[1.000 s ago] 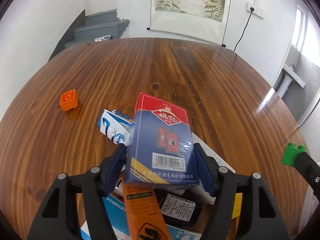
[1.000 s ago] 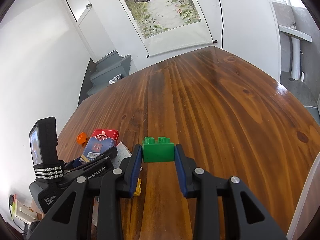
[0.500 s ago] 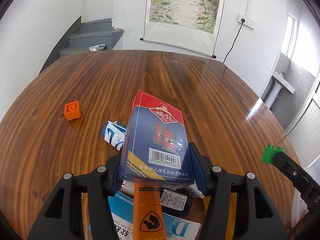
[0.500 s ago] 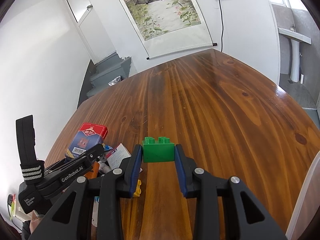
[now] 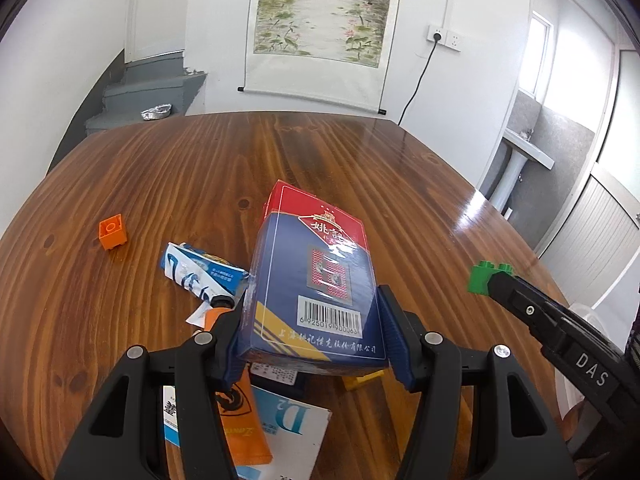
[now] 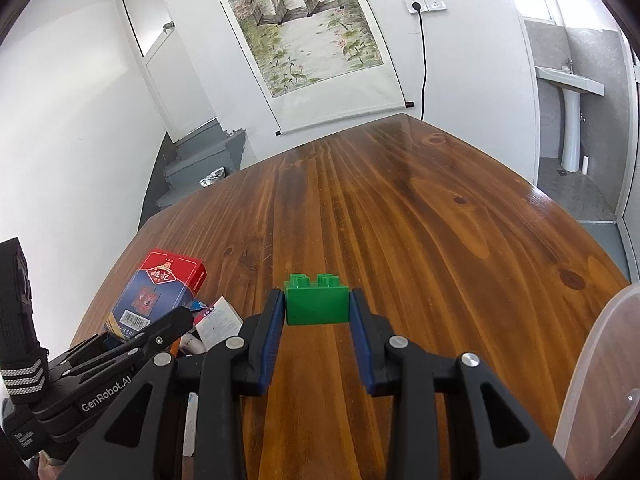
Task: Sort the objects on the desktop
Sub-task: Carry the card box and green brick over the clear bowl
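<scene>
Wooden counter (image 5: 360, 168), one, fills both views. One scroll painting (image 5: 324, 20) hangs on the wall past its far edge.

Left claw (image 5: 312, 344): closed on one card box (image 5: 316, 284), pads against its two long sides, box held clear of the counter. Long axis runs away from the claw toward the far edge, red end foremost, barcode end nearest the claw.

Below it at the near edge lies a pile: one white booklet (image 5: 288, 432), one orange tube (image 5: 240, 420), one blue-and-white sachet (image 5: 200, 276).

Right claw (image 6: 318, 312): closed on one green brick (image 6: 316, 304), studs up, long axis crosswise between the pads.

One orange brick (image 5: 113, 234) sits alone toward the left edge; only the left wrist view shows it. One yellow piece (image 5: 362, 380) shows beneath the box, kind unclear. Only the right wrist view shows a translucent container rim (image 6: 600, 380) at right.
</scene>
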A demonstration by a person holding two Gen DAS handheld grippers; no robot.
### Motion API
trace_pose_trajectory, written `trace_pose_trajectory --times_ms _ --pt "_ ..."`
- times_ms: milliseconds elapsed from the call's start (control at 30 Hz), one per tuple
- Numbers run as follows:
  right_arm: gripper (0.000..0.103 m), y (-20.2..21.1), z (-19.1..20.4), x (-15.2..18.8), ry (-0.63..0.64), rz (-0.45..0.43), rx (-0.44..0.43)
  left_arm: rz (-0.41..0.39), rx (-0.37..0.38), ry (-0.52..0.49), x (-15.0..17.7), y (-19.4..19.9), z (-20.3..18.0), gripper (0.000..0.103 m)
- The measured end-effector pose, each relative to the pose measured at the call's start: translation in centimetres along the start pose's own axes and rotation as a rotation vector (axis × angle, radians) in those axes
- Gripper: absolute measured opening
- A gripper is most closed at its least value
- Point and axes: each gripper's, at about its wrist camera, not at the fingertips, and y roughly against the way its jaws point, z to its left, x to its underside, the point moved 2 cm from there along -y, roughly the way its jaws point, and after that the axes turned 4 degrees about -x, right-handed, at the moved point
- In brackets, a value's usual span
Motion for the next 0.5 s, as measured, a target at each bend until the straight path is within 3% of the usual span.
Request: trace_pose_trajectory --times_ms 267,500 --pt "0.036 4.5 -3.4 2.0 -0.062 -0.055 0.064 0.024 0.077 -0.052 0.8 0.4 -2.7 0.061" --pt "0.036 9.7 -8.6 2.8 -0.152 -0.110 0.163 0.045 0.142 -0.100 2.0 1.0 -5.8 0.061"
